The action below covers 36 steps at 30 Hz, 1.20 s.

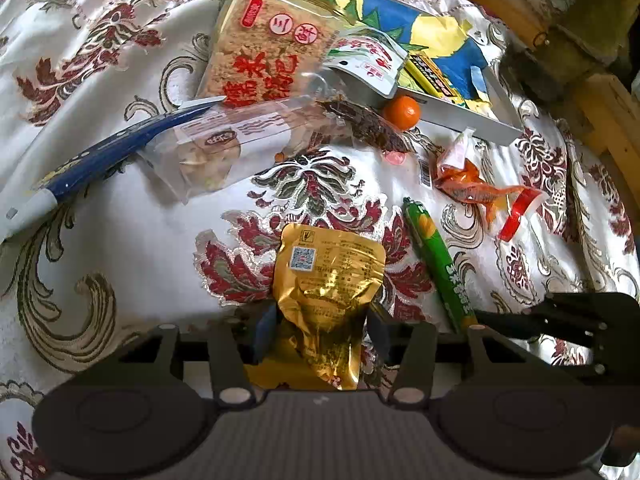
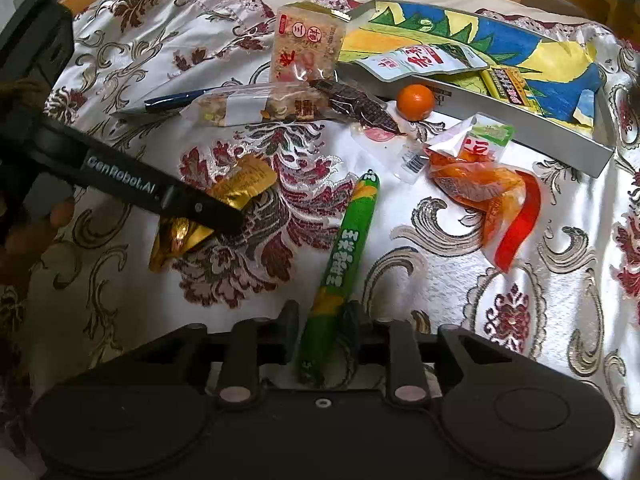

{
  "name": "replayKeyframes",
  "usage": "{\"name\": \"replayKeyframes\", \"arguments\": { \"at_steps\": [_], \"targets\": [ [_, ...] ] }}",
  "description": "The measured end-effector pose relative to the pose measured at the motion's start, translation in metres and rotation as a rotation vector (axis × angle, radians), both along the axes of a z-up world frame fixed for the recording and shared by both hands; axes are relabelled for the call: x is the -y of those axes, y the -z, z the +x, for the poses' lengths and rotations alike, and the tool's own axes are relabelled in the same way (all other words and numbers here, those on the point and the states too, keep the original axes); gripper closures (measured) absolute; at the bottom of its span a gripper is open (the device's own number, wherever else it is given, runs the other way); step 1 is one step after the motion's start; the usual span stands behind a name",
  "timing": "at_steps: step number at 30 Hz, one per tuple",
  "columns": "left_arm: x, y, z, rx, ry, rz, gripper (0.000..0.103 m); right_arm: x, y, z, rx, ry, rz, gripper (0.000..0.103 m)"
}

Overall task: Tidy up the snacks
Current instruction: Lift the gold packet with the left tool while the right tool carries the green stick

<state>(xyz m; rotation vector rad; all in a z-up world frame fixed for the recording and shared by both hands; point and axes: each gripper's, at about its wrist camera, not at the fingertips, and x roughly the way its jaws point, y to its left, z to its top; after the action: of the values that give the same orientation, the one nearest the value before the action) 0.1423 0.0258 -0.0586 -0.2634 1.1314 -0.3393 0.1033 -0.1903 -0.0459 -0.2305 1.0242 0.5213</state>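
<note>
My left gripper (image 1: 320, 332) is shut on a gold foil pouch (image 1: 328, 280), which lies on the patterned cloth; it also shows in the right wrist view (image 2: 240, 184) under the left gripper's finger (image 2: 208, 212). My right gripper (image 2: 320, 328) is shut on the near end of a green corn sausage stick (image 2: 348, 240), also seen in the left wrist view (image 1: 436, 256). A shallow box (image 2: 520, 120) with a blue and yellow lining stands at the back right and holds a white pouch (image 2: 420, 60) and a yellow packet (image 2: 508, 84).
Loose snacks lie on the cloth: an orange chicken-foot pack (image 2: 480, 188), a mandarin (image 2: 416, 102), a dark dried-meat pack (image 2: 360, 106), a clear nut bar (image 2: 256, 106), a rice-cake pack (image 2: 306, 48) and a blue packet (image 2: 176, 100). A wooden frame (image 1: 592, 112) borders the right.
</note>
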Motion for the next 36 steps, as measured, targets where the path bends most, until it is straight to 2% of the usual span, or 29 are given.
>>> {"name": "replayKeyframes", "arguments": {
  "at_steps": [4, 12, 15, 17, 20, 24, 31, 36],
  "targets": [
    [0.001, 0.0, 0.0, 0.004, 0.023, 0.004, 0.044, 0.001, 0.002, 0.006, -0.004, 0.029, 0.042, 0.062],
    [0.004, 0.0, 0.0, 0.012, 0.047, 0.017, 0.041, -0.003, 0.007, 0.017, 0.042, 0.059, 0.034, 0.062],
    [0.006, 0.0, -0.001, 0.021, 0.063, 0.037, 0.043, -0.004, 0.009, 0.016, 0.051, 0.07, 0.041, 0.068],
    [0.008, 0.0, -0.002, 0.033, 0.078, 0.063, 0.05, -0.004, 0.01, 0.014, 0.061, 0.075, 0.04, 0.074],
    [0.013, -0.002, -0.006, 0.054, 0.098, 0.1, 0.053, -0.002, 0.012, 0.01, 0.075, 0.084, 0.061, 0.081],
    [0.016, -0.003, -0.009, 0.064, 0.112, 0.108, 0.058, -0.001, 0.013, 0.001, 0.113, 0.06, 0.055, 0.082],
    [0.016, -0.005, -0.011, 0.068, 0.093, 0.068, 0.059, -0.009, 0.01, -0.015, 0.204, -0.043, -0.042, 0.083],
    [0.022, -0.009, -0.015, 0.091, 0.098, 0.073, 0.059, -0.012, 0.007, -0.027, 0.278, -0.099, -0.1, 0.083]
  ]
}}
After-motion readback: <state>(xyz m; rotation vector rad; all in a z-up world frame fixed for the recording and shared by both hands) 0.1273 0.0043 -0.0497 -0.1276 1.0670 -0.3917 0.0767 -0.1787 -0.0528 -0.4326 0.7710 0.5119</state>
